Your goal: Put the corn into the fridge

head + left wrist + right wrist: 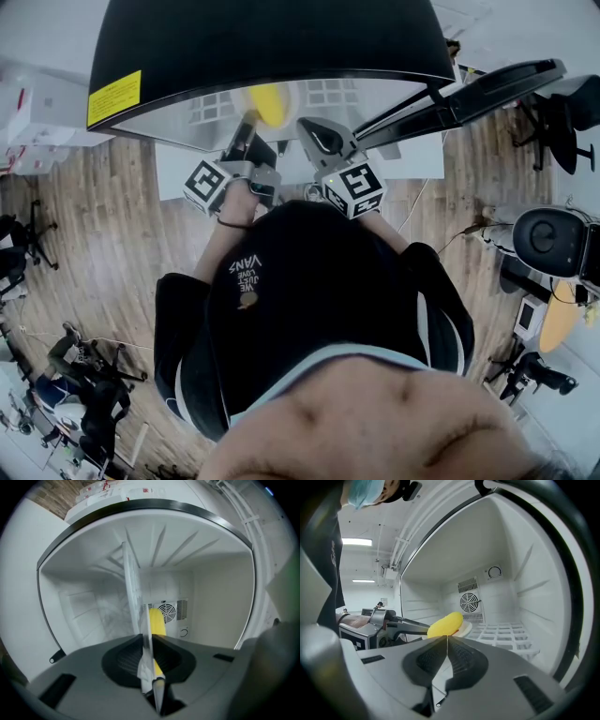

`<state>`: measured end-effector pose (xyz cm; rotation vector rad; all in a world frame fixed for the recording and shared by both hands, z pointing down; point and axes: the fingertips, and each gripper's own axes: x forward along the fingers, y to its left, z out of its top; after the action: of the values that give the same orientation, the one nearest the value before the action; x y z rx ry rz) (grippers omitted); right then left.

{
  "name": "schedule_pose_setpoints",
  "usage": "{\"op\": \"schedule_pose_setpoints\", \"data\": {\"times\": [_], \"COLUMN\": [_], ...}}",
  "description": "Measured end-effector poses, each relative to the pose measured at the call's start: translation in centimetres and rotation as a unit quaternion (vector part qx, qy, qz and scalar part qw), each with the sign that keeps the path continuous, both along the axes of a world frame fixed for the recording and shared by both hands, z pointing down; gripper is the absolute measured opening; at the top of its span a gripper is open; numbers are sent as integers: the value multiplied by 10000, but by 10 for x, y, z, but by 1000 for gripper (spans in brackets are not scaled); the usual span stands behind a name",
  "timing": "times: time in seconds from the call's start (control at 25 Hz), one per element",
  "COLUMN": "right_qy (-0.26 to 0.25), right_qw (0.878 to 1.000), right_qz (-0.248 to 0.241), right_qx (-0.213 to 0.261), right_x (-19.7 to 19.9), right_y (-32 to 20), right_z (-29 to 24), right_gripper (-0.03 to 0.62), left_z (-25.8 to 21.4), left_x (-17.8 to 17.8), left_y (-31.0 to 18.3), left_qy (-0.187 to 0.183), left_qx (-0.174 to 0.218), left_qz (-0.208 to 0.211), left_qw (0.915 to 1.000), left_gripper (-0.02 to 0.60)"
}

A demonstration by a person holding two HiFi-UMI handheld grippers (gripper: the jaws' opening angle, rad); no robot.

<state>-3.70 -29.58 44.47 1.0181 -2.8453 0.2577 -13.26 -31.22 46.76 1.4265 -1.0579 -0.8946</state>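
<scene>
Left hand-held gripper point(146, 641) is clamped on the edge of a thin white plate point(133, 588) that carries the yellow corn cob point(156, 620). It holds both inside the open white fridge point(220, 602), over the fridge's white wire shelf point(506, 632). Right hand-held gripper point(446, 639) waits at the fridge's mouth, jaws pressed together on nothing. I'd say setting the plate down and letting go remain.

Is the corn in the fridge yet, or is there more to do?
Nearly. Done: the fridge is open. In hand: the left gripper grips a plate with the corn on it, held inside by the shelf. The right gripper is shut and empty. Left: set the plate down, let go, probably shut the fridge.
</scene>
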Motion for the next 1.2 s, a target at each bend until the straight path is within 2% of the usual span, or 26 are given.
{"op": "schedule_pose_setpoints", "data": {"times": [0.12,0.44,1.2], "right_qy": [77,169,244], "right_qw": [9999,9995,9996], "right_qz": [-66,-232,-118], "right_qx": [7,92,94], "right_x": [-5,-20,-25], "right_y": [6,21,17], "right_z": [1,5,7], "right_gripper": [12,12,12], "left_z": [-2,-5,-5], "left_x": [0,0,-4], "left_y": [1,5,13], "left_qy": [-26,188,69], "left_qx": [76,253,428], "left_qz": [61,169,245], "left_qw": [9999,9994,9988], "left_gripper": [38,67,67]}}
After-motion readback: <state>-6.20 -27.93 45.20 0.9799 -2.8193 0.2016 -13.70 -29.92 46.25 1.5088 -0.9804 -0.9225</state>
